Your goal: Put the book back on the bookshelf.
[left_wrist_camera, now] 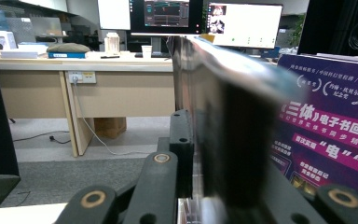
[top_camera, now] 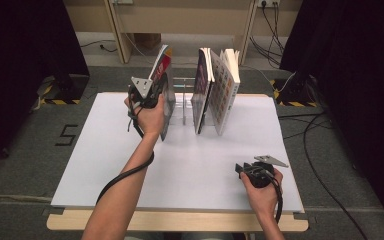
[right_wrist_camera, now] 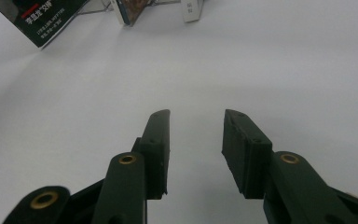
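The left gripper [top_camera: 156, 89] is up at the far side of the tabletop [top_camera: 180, 170], its jaws set on either side of a glossy book [top_camera: 166, 95] that stands on its lower edge and leans a little, top tilted toward the right of the high view. In the left gripper view the book [left_wrist_camera: 223, 135] runs edge-on between the jaws, with the left jaw's pad lying close against its cover (whether the pads press on it or have let go cannot be told from here; the far jaw is hidden behind the book). Just to the right of it stands a clear wire book rack [top_camera: 182, 100], and beyond that two more books [top_camera: 215, 90] stand upright and lean against each other, the nearer one showing a purple cover with white print [left_wrist_camera: 326, 135] in the left gripper view. The right gripper [top_camera: 241, 169] rests low near the front right of the tabletop, well apart from the books, held in the person's right hand [top_camera: 262, 192]. Its jaws stand apart with nothing between them, pointing over the bare white surface [right_wrist_camera: 177, 70] toward the feet of the books.
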